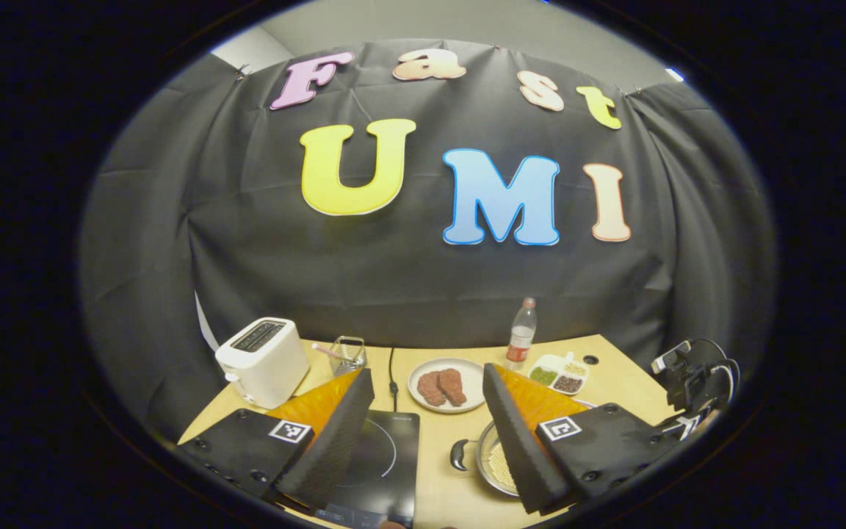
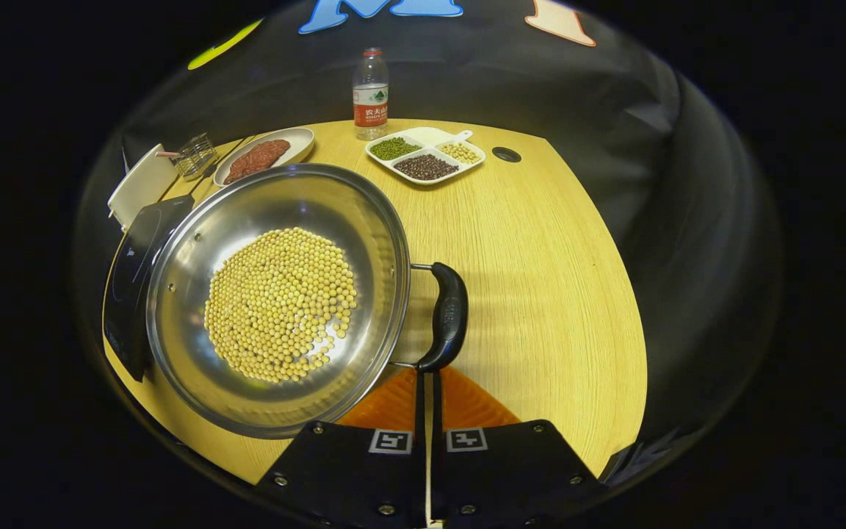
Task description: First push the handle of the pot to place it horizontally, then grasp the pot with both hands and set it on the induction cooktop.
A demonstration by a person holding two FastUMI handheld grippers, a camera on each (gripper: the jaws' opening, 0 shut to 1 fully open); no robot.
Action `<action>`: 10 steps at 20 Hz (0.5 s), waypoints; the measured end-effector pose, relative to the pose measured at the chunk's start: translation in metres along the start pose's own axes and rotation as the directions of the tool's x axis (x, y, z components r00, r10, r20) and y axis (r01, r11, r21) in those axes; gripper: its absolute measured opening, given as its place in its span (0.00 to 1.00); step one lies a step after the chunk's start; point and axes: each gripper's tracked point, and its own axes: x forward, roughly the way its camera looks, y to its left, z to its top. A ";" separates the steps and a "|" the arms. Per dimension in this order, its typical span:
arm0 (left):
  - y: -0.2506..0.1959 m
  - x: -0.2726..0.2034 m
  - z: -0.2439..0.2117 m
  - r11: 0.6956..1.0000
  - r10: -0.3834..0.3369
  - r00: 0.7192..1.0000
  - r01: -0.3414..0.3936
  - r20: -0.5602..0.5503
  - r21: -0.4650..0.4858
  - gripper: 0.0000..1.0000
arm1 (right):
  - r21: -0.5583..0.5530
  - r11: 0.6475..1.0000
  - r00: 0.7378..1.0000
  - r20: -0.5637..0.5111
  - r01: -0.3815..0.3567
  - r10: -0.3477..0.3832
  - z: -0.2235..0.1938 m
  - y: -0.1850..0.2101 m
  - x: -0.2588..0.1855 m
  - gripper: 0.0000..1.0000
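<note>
Left gripper [image 1: 427,411]: fingers spread wide, nothing between them; it hangs above the table [image 1: 614,367], well back from the items. Between its fingers lie the cooktop [image 1: 382,459] at the near left and a plate [image 1: 467,375] of meat beyond it; the cooktop's cord runs back toward the wall. The pot [image 1: 485,463] sits on the table just right of the cooktop, partly behind the gripper's right finger; one dark handle [image 1: 458,454] points toward the cooktop. A toaster [image 1: 263,360] stands at the far left, a wire basket [image 1: 348,354] beside it; a bottle [image 1: 521,334] and a divided dish [image 1: 559,373] stand at the back. The other gripper shows at the right edge of the left gripper view.

Right gripper [image 2: 428,393]: fingers drawn together to a thin slit, tips just at the lower end of the pot's near handle [image 2: 446,317]; whether they pinch anything cannot be told. The pot [image 2: 364,220] holds yellow beans [image 2: 280,305]; its far rim reaches over the cooktop [image 2: 133,279] edge in this view; whether it rests on it cannot be told. The bottle [image 2: 370,94], dish [image 2: 427,154], plate [image 2: 298,139] and basket [image 2: 194,156] stand behind.
</note>
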 end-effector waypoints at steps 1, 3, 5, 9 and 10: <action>-0.002 0.001 -0.001 1.000 -0.001 1.000 0.001 -0.002 0.001 0.97 | -0.001 1.000 1.000 0.001 0.001 -0.001 0.002 -0.001 0.001 0.03; -0.005 0.004 -0.010 1.000 -0.011 1.000 0.012 -0.027 0.004 0.97 | 0.006 1.000 1.000 0.000 -0.005 0.005 0.002 -0.001 0.000 0.03; -0.014 0.010 -0.027 0.999 -0.046 0.996 0.045 -0.075 -0.008 0.97 | 0.022 1.000 1.000 0.009 -0.002 0.001 0.001 -0.004 -0.005 0.03; -0.034 0.020 -0.065 0.993 -0.116 0.979 0.114 -0.168 -0.023 0.97 | 0.099 0.995 0.998 0.066 -0.011 0.004 0.002 -0.008 -0.026 0.05; -0.037 0.023 -0.074 0.992 -0.122 0.974 0.121 -0.191 -0.019 0.99 | 0.125 0.992 0.996 0.087 -0.017 0.006 0.005 -0.009 -0.034 0.16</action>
